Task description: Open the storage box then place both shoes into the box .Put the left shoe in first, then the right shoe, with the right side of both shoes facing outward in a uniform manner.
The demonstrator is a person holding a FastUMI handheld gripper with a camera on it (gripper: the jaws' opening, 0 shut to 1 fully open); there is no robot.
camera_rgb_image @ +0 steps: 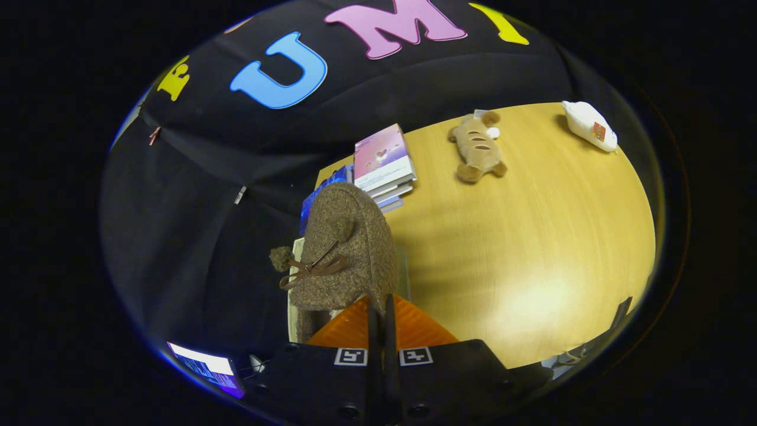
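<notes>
A brown fuzzy shoe with a brown lace bow and small pom-poms hangs right ahead of my fingers, its toe pointing away from me. My gripper is shut on the shoe's near rim, the two fingers almost touching. Under and around the shoe I see the pale edge and clear wall of the storage box. A patch of the same brown fuzz shows lower down beside the fingers; whether it is the second shoe I cannot tell.
The box stands at the corner of a wooden table. Beyond it lie a stack of books and a blue package. A plush toy and a white packet lie farther off.
</notes>
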